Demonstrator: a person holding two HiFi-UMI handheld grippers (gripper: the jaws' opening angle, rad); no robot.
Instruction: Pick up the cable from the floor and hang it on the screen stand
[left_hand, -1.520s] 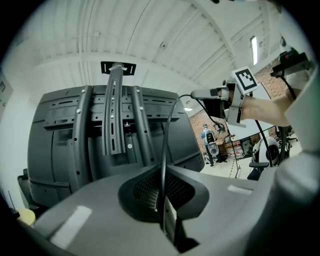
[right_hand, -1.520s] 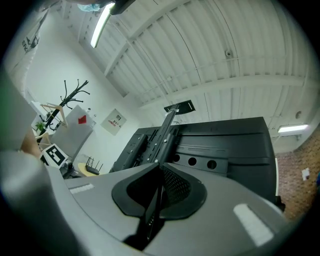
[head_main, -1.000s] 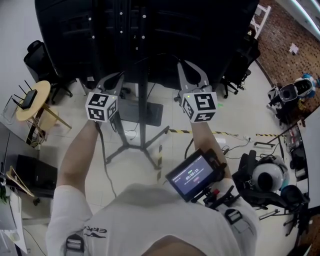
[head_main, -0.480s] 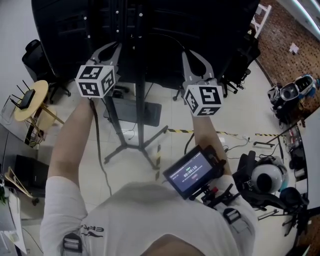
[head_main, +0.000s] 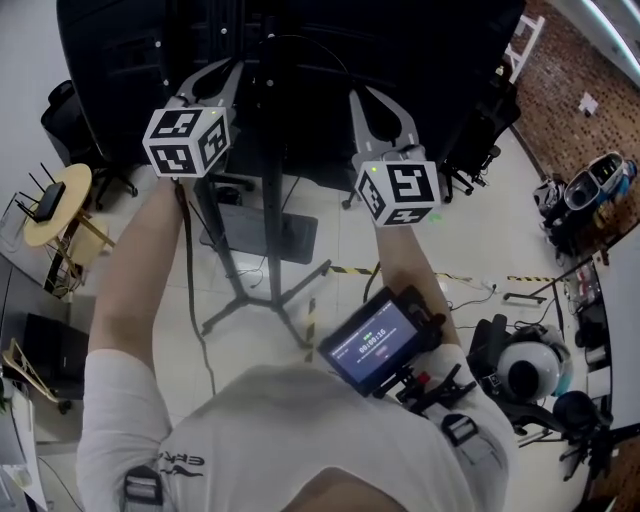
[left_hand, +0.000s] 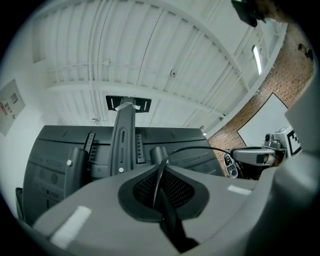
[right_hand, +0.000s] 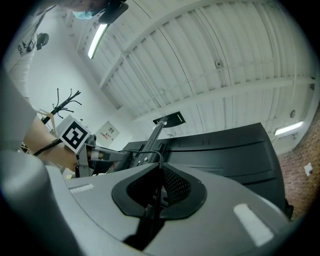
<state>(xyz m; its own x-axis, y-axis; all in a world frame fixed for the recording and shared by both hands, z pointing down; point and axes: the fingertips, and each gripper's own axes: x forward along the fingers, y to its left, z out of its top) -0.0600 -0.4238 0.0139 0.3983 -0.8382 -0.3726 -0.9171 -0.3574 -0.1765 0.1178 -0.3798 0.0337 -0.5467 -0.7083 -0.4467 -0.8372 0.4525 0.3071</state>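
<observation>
A thin black cable (head_main: 292, 38) arcs between my two grippers, up against the back of the black screen (head_main: 420, 60). My left gripper (head_main: 238, 68) is shut on one part of it, and more cable (head_main: 186, 250) hangs down along my left arm. My right gripper (head_main: 356, 95) is shut on the other part. Between the grippers runs the pole of the screen stand (head_main: 268, 200). In the left gripper view the cable (left_hand: 200, 148) leaves the shut left gripper (left_hand: 161, 167) just right of the stand column (left_hand: 122, 145). In the right gripper view the cable (right_hand: 156, 197) is pinched in the right gripper (right_hand: 159, 172).
The stand's legs (head_main: 235, 305) spread over the tiled floor by a strip of yellow-black tape (head_main: 350, 270). A round wooden table (head_main: 55, 205) stands at the left, with black chairs (head_main: 480, 130) behind the screen. A helmet and gear (head_main: 525, 370) lie at the right. A small monitor (head_main: 378, 340) hangs at my chest.
Both grippers have risen with the cable toward the back of the screen. The left one climbed further and shifted left, and the cable arc now sits higher beside the stand pole.
</observation>
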